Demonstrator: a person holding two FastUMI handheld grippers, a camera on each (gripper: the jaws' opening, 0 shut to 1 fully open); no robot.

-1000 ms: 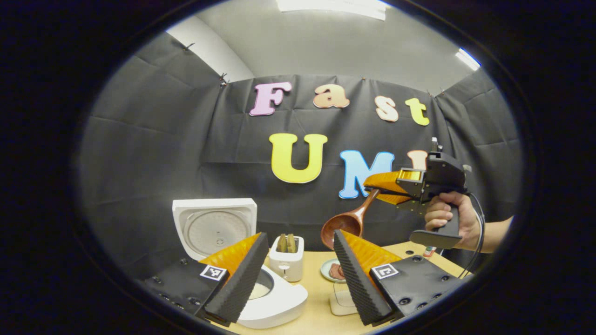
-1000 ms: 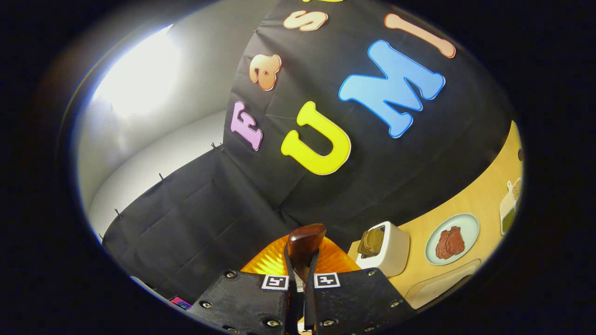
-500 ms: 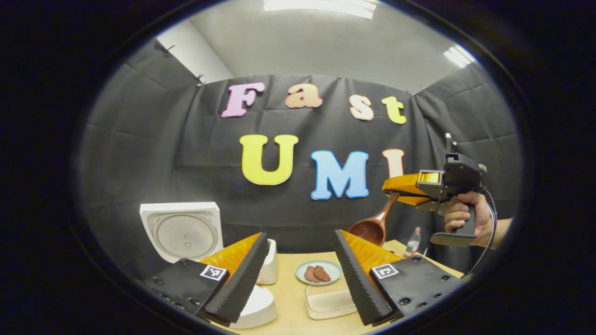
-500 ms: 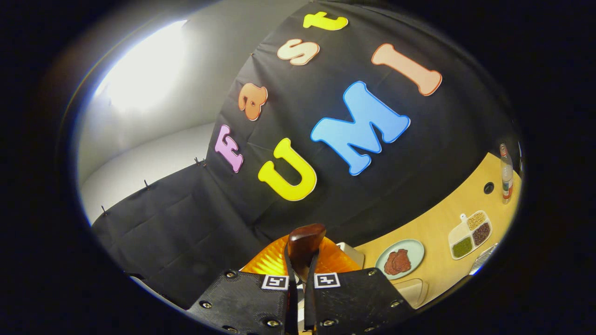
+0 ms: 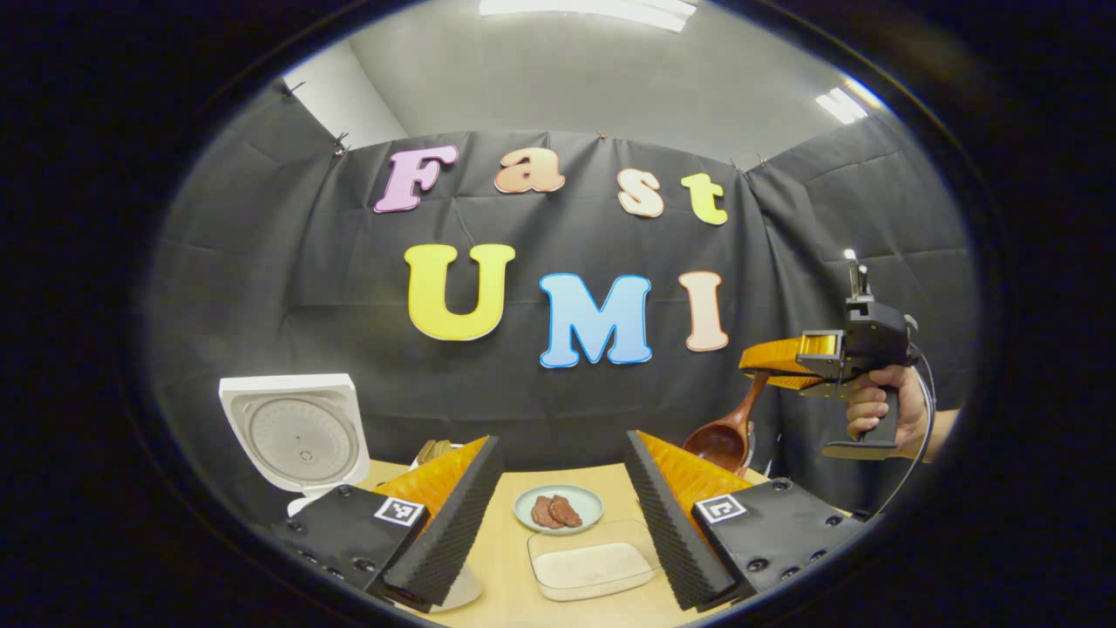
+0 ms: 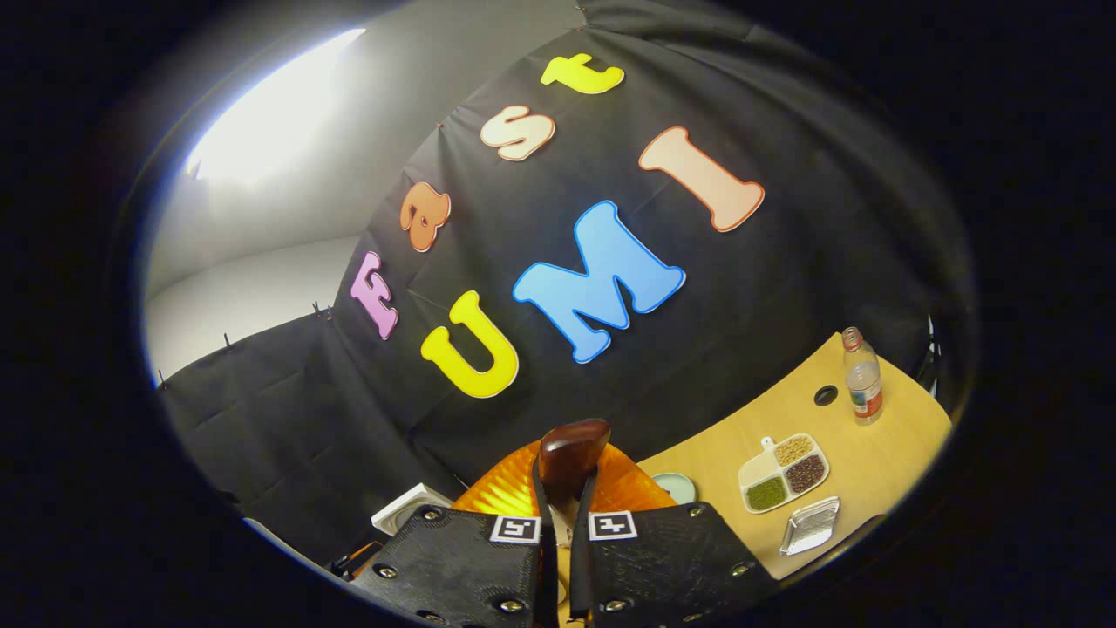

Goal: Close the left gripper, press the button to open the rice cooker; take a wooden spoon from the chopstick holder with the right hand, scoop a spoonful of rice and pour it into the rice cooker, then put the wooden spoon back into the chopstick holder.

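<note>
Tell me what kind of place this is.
Likely a staged kitchen booth for recording demos: black cloth wall, wooden table with an open rice cooker, a plate of meat and a divided grain tray.

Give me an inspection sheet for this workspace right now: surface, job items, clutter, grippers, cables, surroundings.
Surface: wooden table, one round hole near its far edge.
Job's things: rice cooker lid stands open; wooden spoon held above the table, bowl hanging down; clear tray of rice lies on the table.
Clutter: plate of meat, divided dish of beans, plastic bottle, small metal tray.
Grippers: left gripper open, holding nothing; right gripper shut on the spoon handle, carried by a hand.
Cables: black cable loops from the right gripper.
Surroundings: black cloth wall, ceiling lights.
</note>
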